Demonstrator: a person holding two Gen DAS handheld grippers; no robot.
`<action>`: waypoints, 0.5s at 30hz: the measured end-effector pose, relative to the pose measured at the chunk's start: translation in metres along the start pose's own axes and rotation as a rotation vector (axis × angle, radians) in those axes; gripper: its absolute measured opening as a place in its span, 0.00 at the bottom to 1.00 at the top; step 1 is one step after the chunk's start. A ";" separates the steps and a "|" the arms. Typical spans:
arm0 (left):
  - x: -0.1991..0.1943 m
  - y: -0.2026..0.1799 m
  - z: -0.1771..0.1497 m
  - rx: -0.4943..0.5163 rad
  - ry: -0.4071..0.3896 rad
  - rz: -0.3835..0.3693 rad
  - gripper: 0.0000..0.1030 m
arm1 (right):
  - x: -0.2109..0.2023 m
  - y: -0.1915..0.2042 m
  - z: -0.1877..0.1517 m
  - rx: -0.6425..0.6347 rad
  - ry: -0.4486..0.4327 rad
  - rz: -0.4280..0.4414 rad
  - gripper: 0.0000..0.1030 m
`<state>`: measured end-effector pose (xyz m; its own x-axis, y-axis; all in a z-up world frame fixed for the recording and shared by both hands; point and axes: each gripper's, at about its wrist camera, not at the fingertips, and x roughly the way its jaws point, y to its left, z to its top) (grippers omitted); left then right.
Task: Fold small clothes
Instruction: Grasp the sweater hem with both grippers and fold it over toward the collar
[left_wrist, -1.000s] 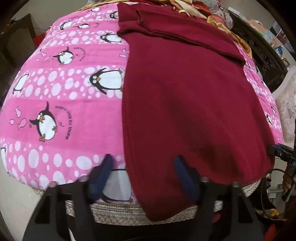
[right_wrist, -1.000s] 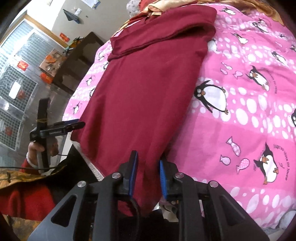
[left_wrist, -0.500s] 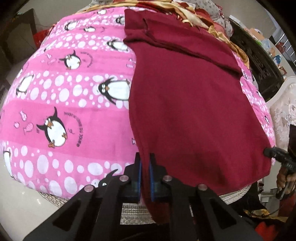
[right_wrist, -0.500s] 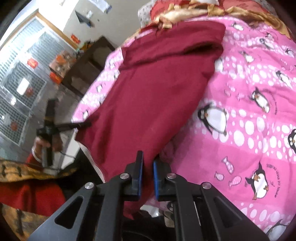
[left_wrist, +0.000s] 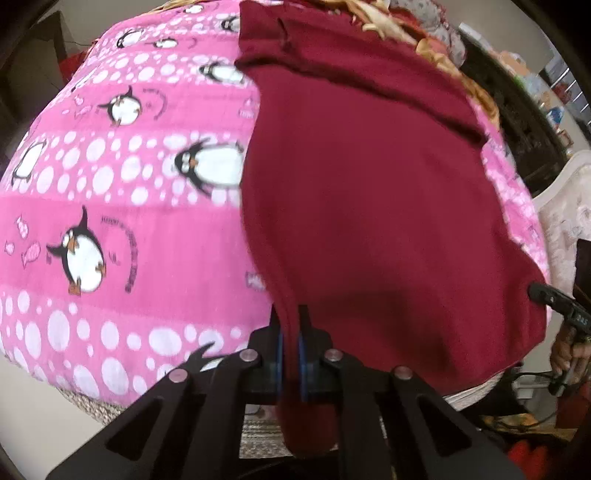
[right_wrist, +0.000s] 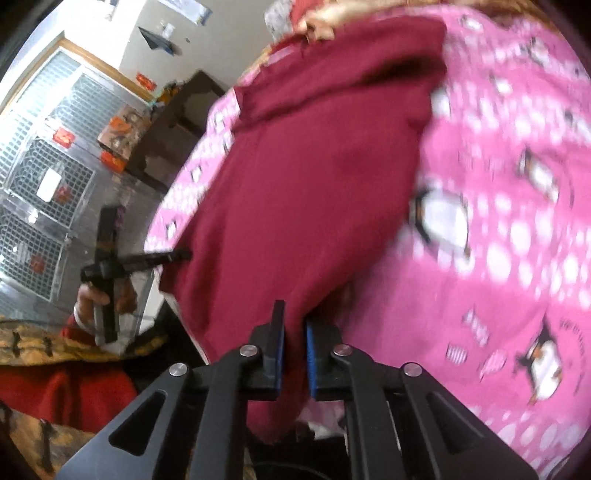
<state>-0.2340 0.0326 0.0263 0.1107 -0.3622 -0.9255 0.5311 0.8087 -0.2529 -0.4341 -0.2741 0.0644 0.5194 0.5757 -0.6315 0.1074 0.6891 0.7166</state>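
Note:
A dark red garment (left_wrist: 369, 206) lies spread on a pink penguin-print bedspread (left_wrist: 110, 206), its far end folded over. My left gripper (left_wrist: 290, 325) is shut on the garment's near left corner, with cloth hanging below the pads. In the right wrist view the same red garment (right_wrist: 303, 192) runs away from me, and my right gripper (right_wrist: 293, 325) is shut on its near corner there. The other gripper (right_wrist: 110, 266) shows at the left of that view, held in a person's hand.
The pink bedspread (right_wrist: 498, 258) covers a bed with a woven mat at its near edge (left_wrist: 258, 432). Crumpled gold and red cloth (left_wrist: 406, 33) lies at the far end. A dark cabinet (right_wrist: 173, 122) and wire cages (right_wrist: 44, 177) stand to the left.
Both grippers went from open around the garment's near edge to shut on it. The corners now lift slightly off the bedspread.

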 end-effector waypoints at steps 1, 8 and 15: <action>-0.004 0.003 0.005 -0.015 -0.008 -0.030 0.06 | -0.004 0.002 0.005 -0.001 -0.018 0.009 0.23; -0.046 0.021 0.051 -0.096 -0.170 -0.108 0.06 | -0.024 0.002 0.050 0.009 -0.150 0.050 0.23; -0.055 0.008 0.119 -0.094 -0.314 -0.084 0.06 | -0.028 -0.009 0.101 0.038 -0.276 -0.010 0.23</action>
<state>-0.1360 0.0038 0.1090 0.3307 -0.5428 -0.7721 0.4710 0.8038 -0.3634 -0.3641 -0.3408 0.1054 0.7291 0.4236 -0.5376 0.1427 0.6741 0.7247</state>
